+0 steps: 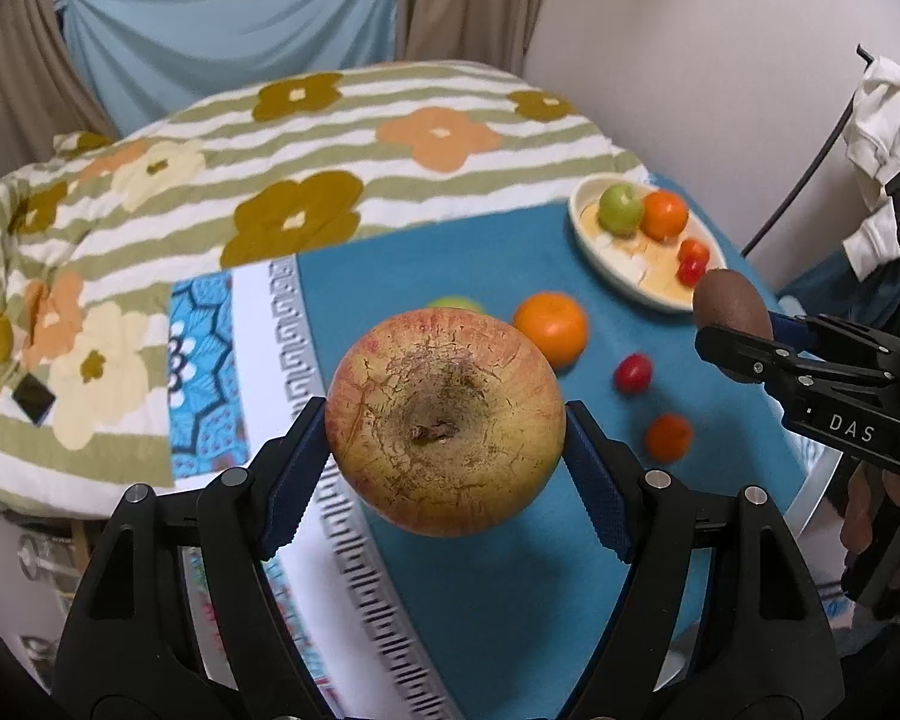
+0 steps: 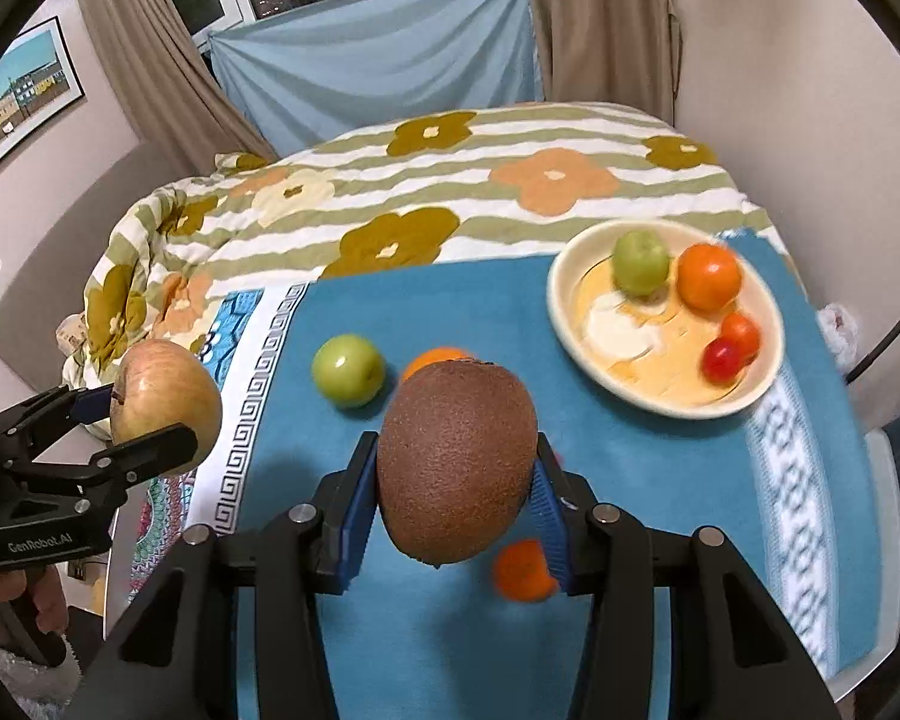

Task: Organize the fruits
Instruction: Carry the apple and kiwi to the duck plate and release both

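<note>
Green apple [image 2: 348, 370] beside orange [image 2: 435, 356]

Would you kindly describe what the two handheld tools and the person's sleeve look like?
Both are black, angular two-finger frames with silver pivot screws and ribbed blue pads. The left tool carries white "GenRobot.AI" lettering; the right tool shows white "DAS". A fuzzy white sleeve covers the left wrist.

Two green apples [image 2: 641, 262] [image 2: 348, 370], one red-yellow apple [image 1: 445, 423], one kiwi [image 2: 457, 468], three oranges [image 2: 708, 276] [image 1: 551, 322] [image 1: 668, 437], three small red fruits [image 2: 741, 333] [image 2: 721, 361] [image 1: 633, 372], one plate [image 2: 570, 324].
</note>
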`<state>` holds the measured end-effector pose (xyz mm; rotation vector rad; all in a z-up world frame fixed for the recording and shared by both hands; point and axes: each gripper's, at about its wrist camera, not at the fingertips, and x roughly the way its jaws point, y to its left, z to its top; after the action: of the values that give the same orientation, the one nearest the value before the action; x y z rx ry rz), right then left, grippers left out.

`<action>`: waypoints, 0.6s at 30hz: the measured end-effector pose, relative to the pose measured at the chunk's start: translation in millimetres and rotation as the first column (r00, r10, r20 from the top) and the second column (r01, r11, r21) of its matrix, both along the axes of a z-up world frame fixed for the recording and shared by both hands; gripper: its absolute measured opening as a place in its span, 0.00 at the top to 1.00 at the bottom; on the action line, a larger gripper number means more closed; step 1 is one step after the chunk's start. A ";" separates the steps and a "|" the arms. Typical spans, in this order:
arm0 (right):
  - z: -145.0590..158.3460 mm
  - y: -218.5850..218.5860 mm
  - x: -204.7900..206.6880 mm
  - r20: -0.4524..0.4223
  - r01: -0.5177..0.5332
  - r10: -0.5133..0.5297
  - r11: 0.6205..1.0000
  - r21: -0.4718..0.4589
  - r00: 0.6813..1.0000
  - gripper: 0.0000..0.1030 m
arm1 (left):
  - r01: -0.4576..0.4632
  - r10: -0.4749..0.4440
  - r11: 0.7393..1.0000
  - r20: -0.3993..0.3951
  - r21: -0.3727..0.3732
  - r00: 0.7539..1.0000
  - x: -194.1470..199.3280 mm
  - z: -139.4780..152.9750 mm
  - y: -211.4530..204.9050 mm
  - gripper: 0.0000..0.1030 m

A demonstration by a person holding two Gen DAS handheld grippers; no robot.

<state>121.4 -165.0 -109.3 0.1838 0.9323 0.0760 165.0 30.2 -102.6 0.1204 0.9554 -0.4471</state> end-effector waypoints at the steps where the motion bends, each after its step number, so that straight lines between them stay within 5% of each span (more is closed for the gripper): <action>1: 2.5 -10.8 1.5 0.003 -0.006 0.006 1.000 -0.001 1.000 0.58 | -0.005 0.005 1.000 0.003 0.000 1.000 0.8 1.8 -7.0 0.21; 18: -1.5 -138.3 37.4 -0.011 -0.086 0.086 0.996 0.017 0.996 0.58 | -0.047 0.047 0.998 -0.018 -0.032 0.999 36.0 -7.4 -159.1 0.21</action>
<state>158.8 -303.3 -110.8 0.1596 0.9518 0.1621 201.0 -129.0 -110.0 0.0648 0.9658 -0.4204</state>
